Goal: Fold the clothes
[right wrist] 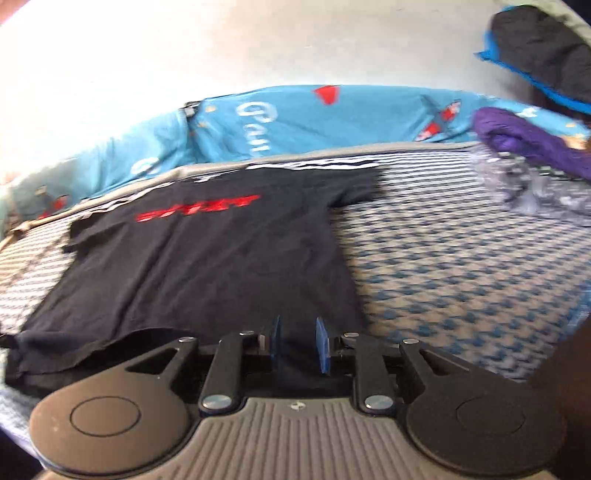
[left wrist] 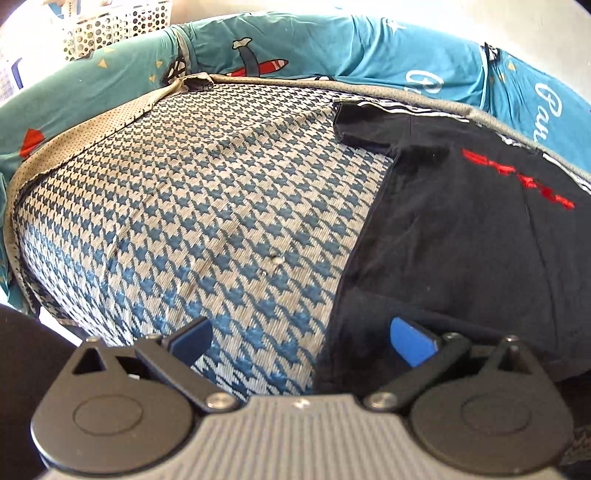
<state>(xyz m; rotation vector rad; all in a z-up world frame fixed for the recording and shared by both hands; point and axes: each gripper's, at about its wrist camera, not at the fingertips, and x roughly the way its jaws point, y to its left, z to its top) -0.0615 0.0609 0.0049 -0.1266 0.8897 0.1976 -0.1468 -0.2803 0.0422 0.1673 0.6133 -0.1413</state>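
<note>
Left-wrist view first: we see our left gripper [left wrist: 301, 341] with its blue-padded fingers [left wrist: 412, 345] spread wide and nothing between them. It hangs over the near edge of the houndstooth mat [left wrist: 192, 206], a blue-and-cream woven surface bound with a tan perforated border [left wrist: 92, 127]. The black T-shirt [left wrist: 461, 236] lies flat on the right part of that mat, one short sleeve pointing toward the far edge and red lettering [left wrist: 517, 179] across its chest. The right-hand pad sits over the shirt's near hem, but we cannot tell whether it touches the cloth. Beyond the mat runs a teal sheet [left wrist: 295, 44] printed with little aeroplanes and white script, and a white perforated basket [left wrist: 114, 26] stands at the far left corner.

From the right wrist (this picture is somewhat blurred) our right gripper [right wrist: 299, 345] shows a narrow gap between its blue pads. No pad presses on anything that we can make out; the black shirt lies spread just beyond and beneath them, its hem rumpled at the near left corner. Both sleeves lie out to the sides. At the far right of the mat a purple garment [right wrist: 524, 142] and some grey patterned fabric [right wrist: 532, 184] are heaped together, well apart from the shirt.
</note>
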